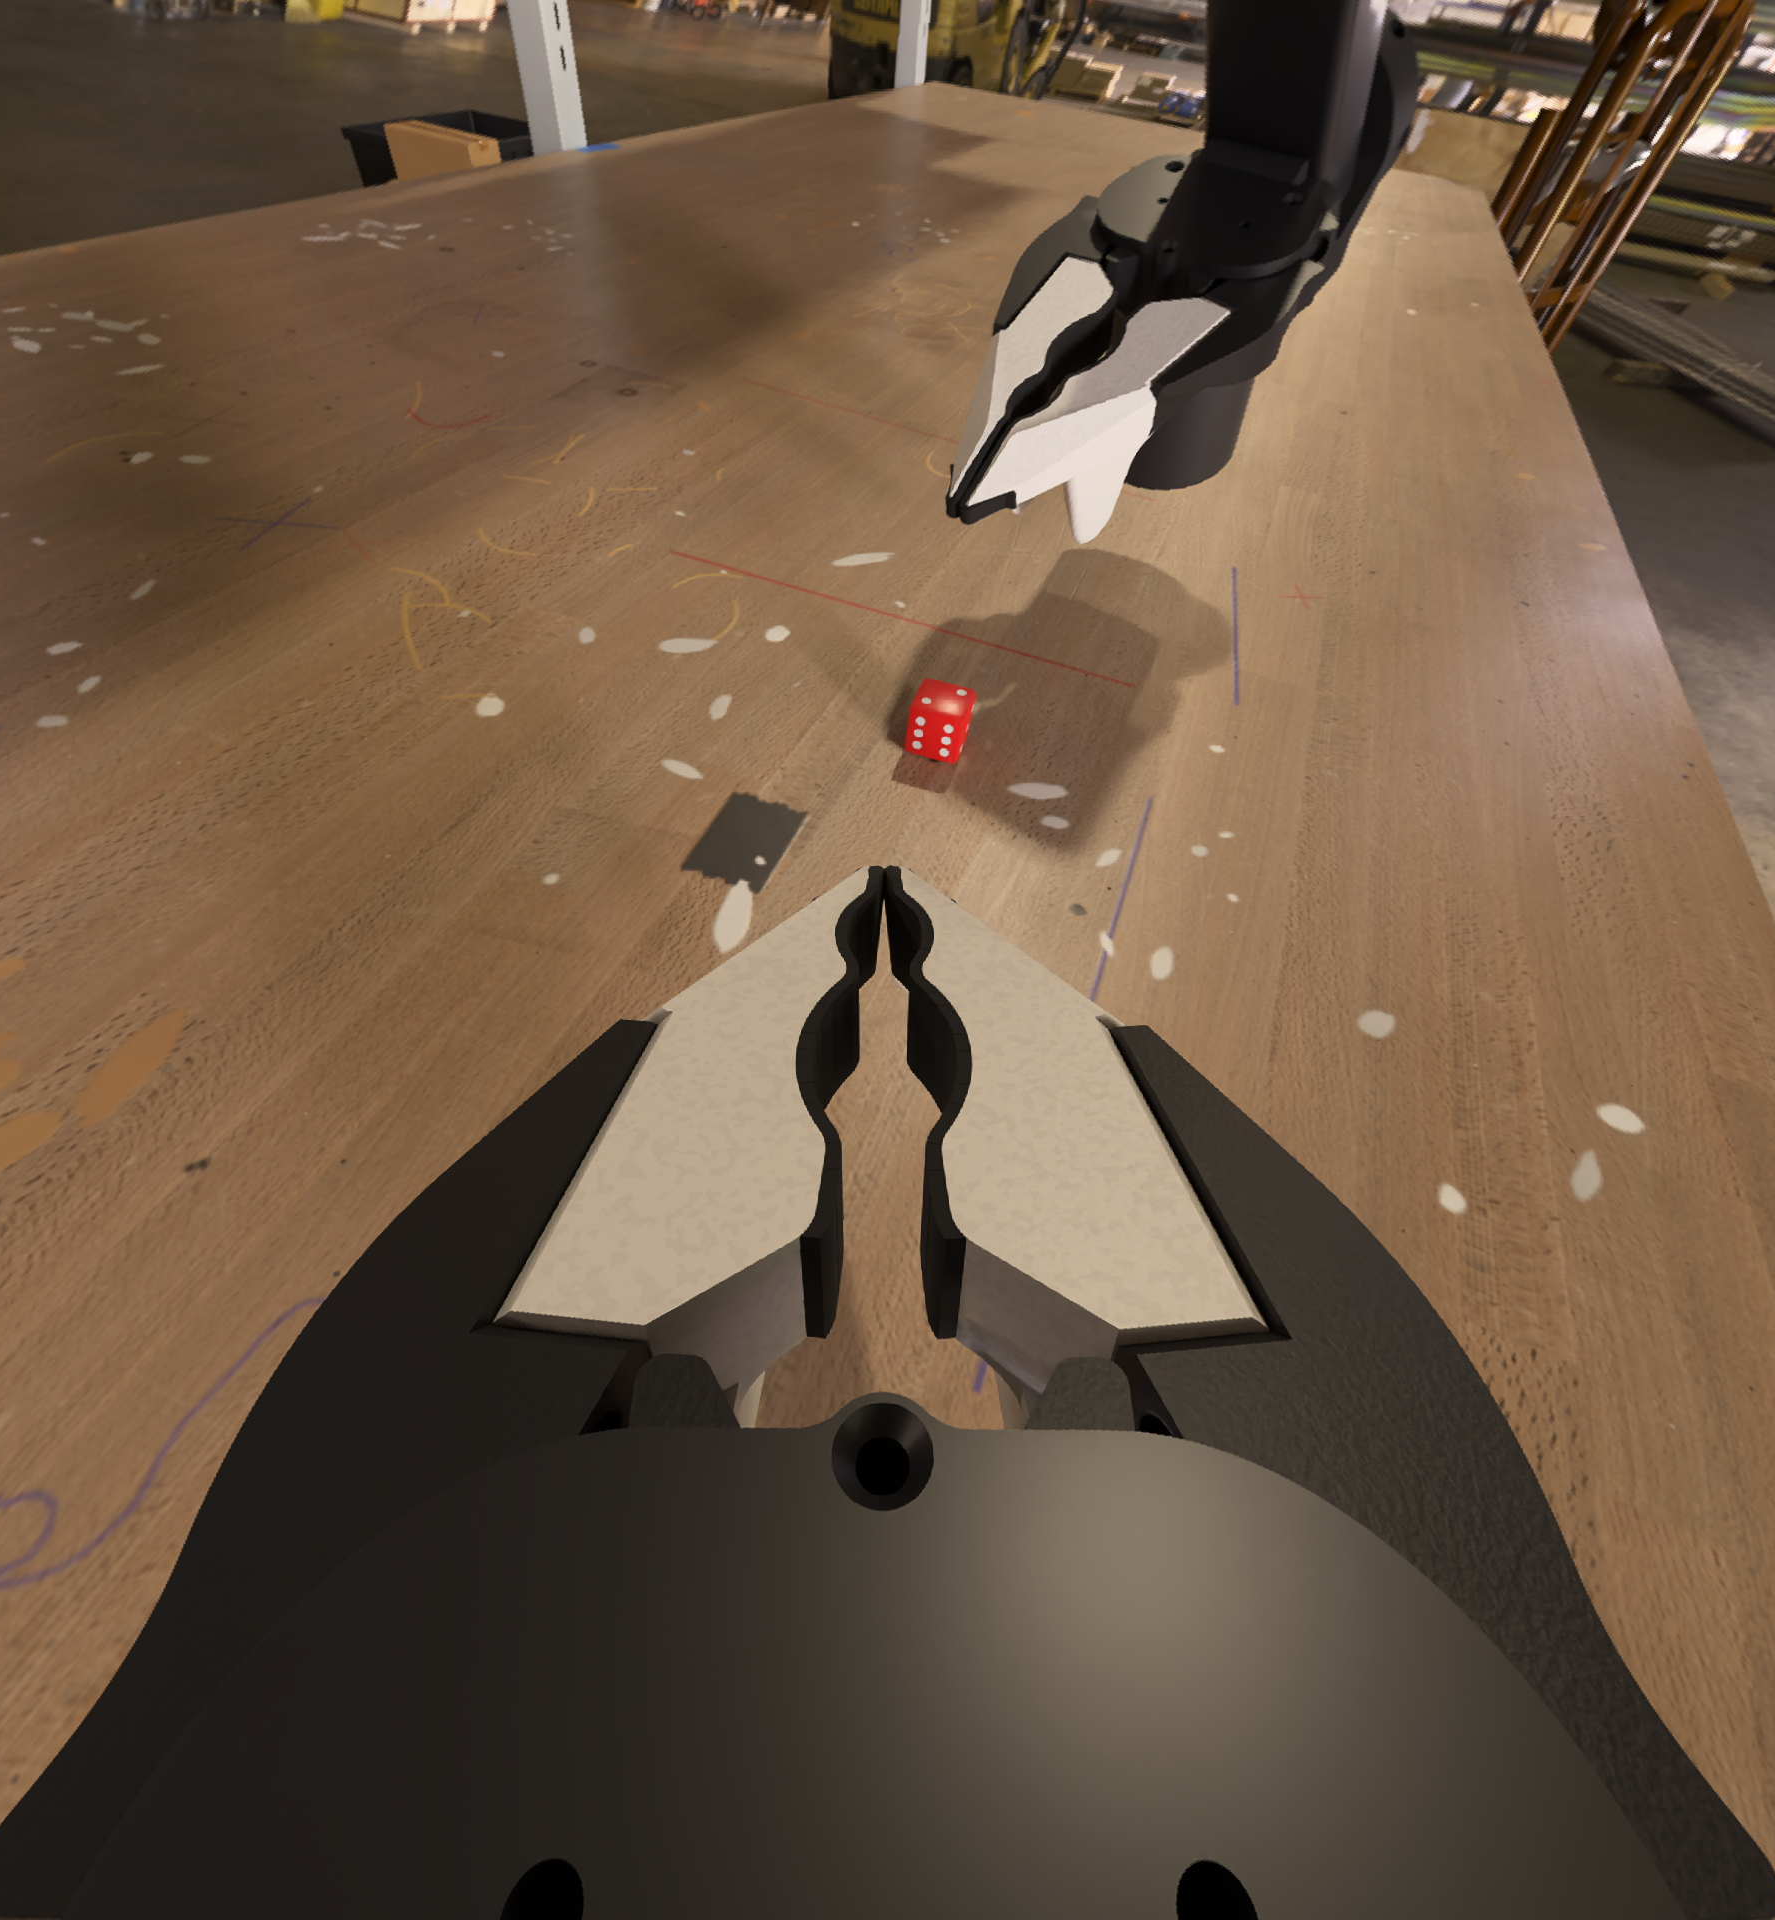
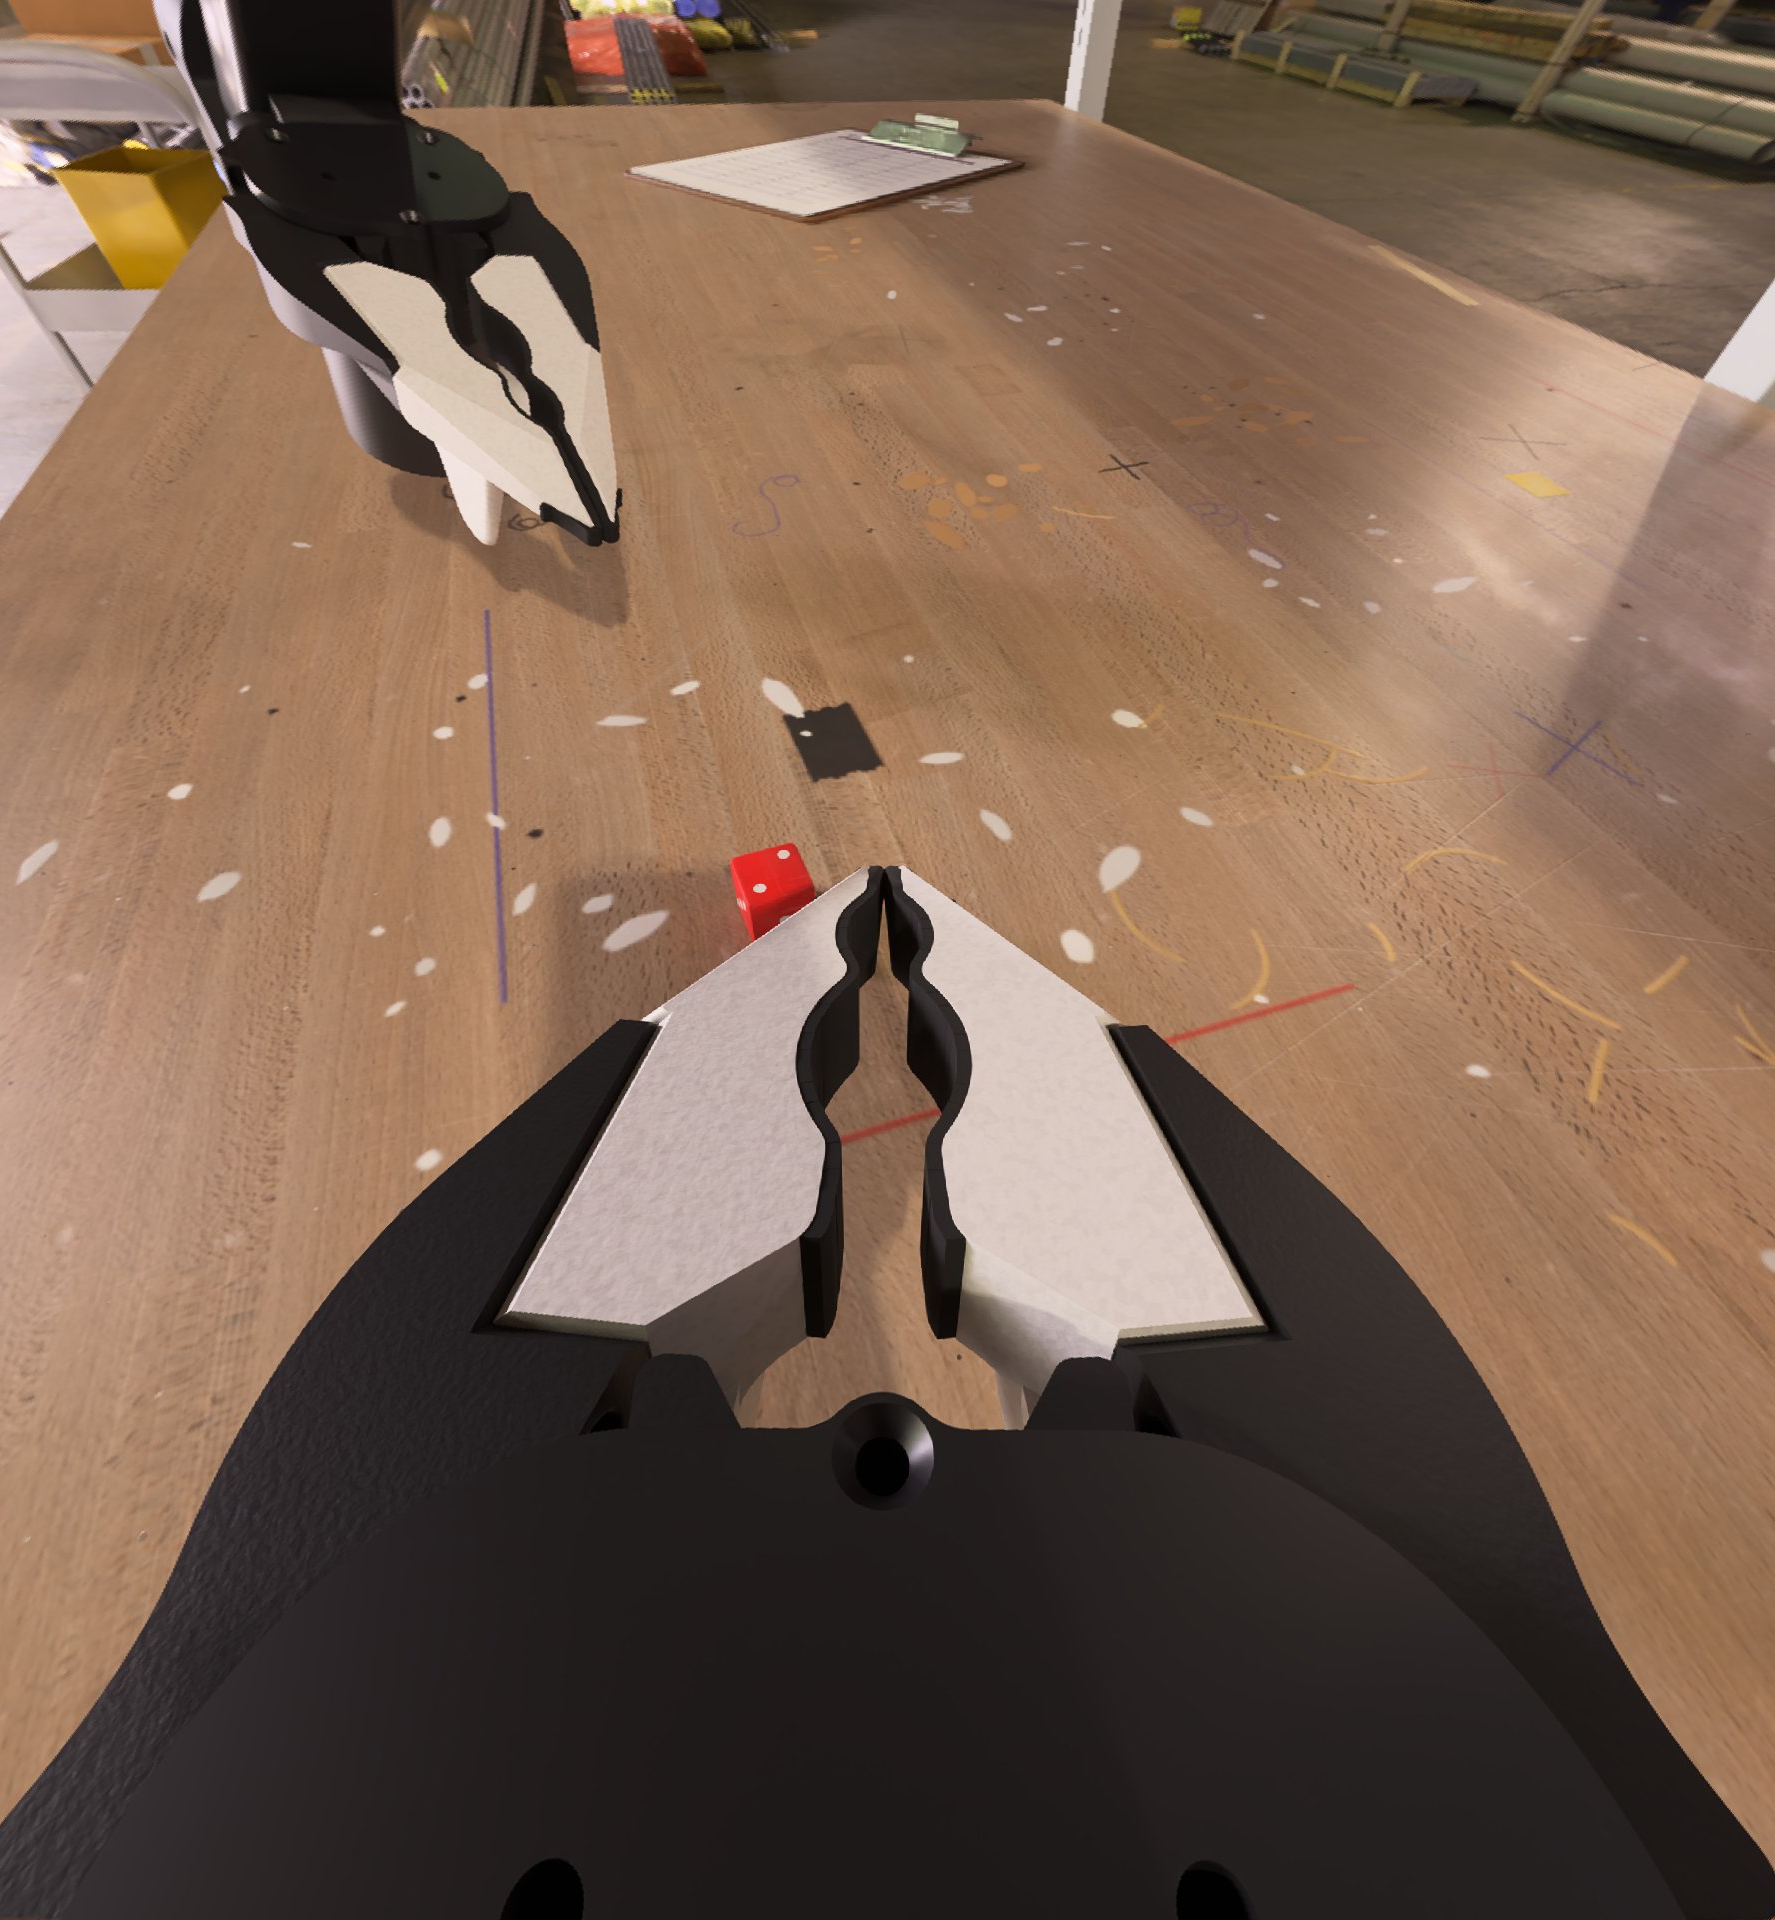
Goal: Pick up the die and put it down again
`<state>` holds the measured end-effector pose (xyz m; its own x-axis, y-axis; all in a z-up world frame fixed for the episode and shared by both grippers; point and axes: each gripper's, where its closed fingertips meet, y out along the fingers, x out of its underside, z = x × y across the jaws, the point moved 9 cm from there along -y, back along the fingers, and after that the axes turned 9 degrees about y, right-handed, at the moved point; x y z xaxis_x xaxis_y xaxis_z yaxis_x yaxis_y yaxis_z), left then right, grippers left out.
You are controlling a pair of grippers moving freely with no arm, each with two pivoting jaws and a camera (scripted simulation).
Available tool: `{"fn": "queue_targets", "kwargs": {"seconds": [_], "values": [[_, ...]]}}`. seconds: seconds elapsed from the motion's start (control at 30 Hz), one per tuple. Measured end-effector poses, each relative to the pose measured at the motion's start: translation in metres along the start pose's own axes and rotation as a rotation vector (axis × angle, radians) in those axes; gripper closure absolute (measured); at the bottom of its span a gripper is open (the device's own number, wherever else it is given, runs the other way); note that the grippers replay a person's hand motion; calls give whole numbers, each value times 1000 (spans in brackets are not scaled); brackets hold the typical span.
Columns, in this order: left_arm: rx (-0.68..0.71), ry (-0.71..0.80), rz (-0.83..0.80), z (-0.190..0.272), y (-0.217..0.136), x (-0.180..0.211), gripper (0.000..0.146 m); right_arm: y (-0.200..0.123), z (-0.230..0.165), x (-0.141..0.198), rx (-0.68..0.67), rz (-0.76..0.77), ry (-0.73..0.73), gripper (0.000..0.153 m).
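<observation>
- Die (image 1: 940, 721): small, red, white pips. Sits free on the bench (image 1: 1382, 1039), flat on one face, nothing touching it. In the right wrist view it is partly hidden behind the near finger's tip.
- Right gripper (image 1: 982, 509): hangs above the bench, tips angled down, near the die but short of it; its shadow falls across the die. Jaws pressed together, holding nothing.
- Left gripper (image 1: 883, 875): well back from the die, also off the bench. Jaws pressed together, empty.
- Bench surface around the die: paint flecks, scribbles, a red line just beyond the die, a dark patch of tape (image 1: 745, 840) between the die and the left gripper. A clipboard (image 2: 823, 171) lies at the far end, well apart from everything.
- Judgement on stage: pick-up not begun; right gripper looks the likelier to take it.
- Risks from here:
  - Descending with jaws shut would strike the die's top or edge and knock it away. They need to spread first.
  - The die is small and hard-cornered; an off-centre close, or one across a diagonal, would likely spin it or squirt it out.
  - From the right wrist view the die sits left of the tips, so a straight drop would miss or clip it.
  - Tips going too low would jam on the wood.
</observation>
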<state>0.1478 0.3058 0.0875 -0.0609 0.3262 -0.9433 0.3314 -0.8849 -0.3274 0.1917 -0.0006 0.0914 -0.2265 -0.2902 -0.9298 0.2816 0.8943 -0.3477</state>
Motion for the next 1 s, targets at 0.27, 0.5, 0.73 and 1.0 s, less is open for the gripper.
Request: {"fn": "queue_targets", "kwargs": {"seconds": [0.27, 0.5, 0.73, 1.0], "values": [[0, 5, -3, 0, 0, 0, 146, 0, 1, 0, 18, 4, 9, 153], [10, 18, -11, 2, 1, 0, 146, 1, -1, 0, 5, -15, -19, 153], [-8, 27, -66, 2, 6, 0, 146, 6, -12, -1, -82, -112, -79, 119], [10, 52, -105, 4, 10, 1, 144, 47, -16, -2, -139, -515, -239, 111]]}}
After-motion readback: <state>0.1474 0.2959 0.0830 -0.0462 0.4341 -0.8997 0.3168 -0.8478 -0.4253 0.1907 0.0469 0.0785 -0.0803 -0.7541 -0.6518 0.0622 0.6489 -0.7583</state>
